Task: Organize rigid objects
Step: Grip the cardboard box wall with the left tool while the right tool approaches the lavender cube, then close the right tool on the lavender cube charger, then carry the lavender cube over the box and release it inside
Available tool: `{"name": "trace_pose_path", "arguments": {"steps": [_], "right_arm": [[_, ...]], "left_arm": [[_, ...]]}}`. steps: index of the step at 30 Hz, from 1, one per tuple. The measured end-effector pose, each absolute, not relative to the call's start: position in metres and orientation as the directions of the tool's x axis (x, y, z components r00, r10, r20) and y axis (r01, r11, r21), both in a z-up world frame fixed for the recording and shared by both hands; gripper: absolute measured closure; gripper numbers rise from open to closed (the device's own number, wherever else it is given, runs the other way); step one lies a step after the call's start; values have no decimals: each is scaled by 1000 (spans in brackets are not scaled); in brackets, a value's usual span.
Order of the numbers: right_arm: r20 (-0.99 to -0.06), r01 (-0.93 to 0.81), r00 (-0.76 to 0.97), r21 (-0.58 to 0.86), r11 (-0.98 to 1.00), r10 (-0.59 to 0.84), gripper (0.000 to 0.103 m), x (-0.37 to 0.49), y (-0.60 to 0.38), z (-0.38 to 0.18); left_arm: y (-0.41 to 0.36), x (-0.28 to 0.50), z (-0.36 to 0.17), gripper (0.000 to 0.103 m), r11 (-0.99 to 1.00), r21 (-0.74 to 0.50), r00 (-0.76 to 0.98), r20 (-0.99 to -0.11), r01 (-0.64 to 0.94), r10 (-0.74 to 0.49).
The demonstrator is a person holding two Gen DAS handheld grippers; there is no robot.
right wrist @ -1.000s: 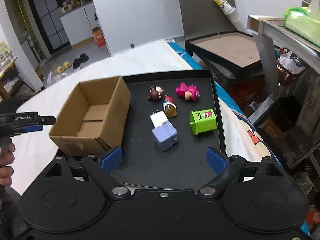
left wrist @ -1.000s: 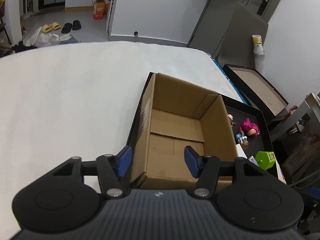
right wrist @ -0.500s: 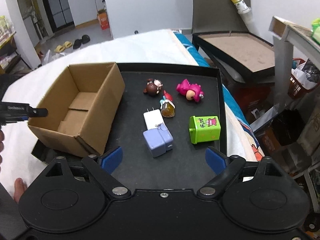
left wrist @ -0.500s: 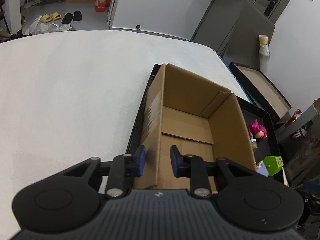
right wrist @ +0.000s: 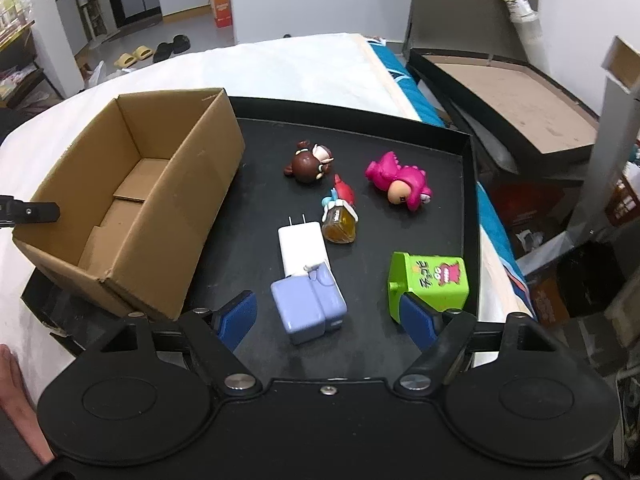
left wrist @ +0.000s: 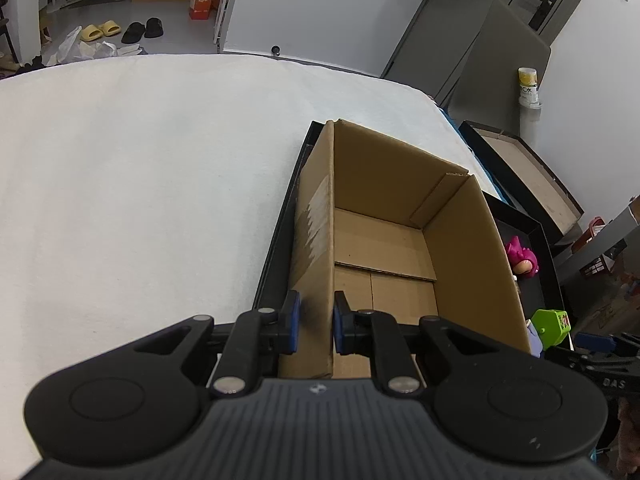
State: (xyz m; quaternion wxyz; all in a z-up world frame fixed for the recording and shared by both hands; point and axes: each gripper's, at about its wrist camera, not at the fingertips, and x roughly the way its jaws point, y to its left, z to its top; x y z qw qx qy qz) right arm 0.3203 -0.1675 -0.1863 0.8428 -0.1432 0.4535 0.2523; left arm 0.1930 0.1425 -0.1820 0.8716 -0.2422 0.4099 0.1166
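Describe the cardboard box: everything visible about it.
The cardboard box is plain brown corrugated card, rectangular and open-topped, with no top flaps visible. It sits upright at the left end of the black tray. Its floor is folded flaps with seams, and nothing lies inside. A whitish scuffed patch, like torn-off tape, marks the outer left wall. The left hand-held gripper is shut on that wall, one blue pad inside, one outside. The toys lie on the tray apart from the box.
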Motion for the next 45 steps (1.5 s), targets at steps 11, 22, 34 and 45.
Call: {"name": "trace_pose_path", "arguments": {"steps": [11, 22, 34, 45], "right_arm": [[-857, -584, 406, 25, 811, 319, 30, 335, -160, -211], [-861, -573, 378, 71, 816, 341, 57, 330, -161, -215], [-841, -554, 413, 72, 829, 349, 57, 324, -156, -170], [-812, -601, 455, 23, 799, 365, 57, 330, -124, -120]], "left_arm": [[140, 196, -182, 88, 855, -322, 637, -771, -407, 13], [141, 193, -183, 88, 870, -319, 651, -759, -377, 4], [146, 191, -180, 87, 875, -336, 653, -757, -349, -30], [151, 192, -182, 87, 869, -358, 648, -760, -341, -59]]}}
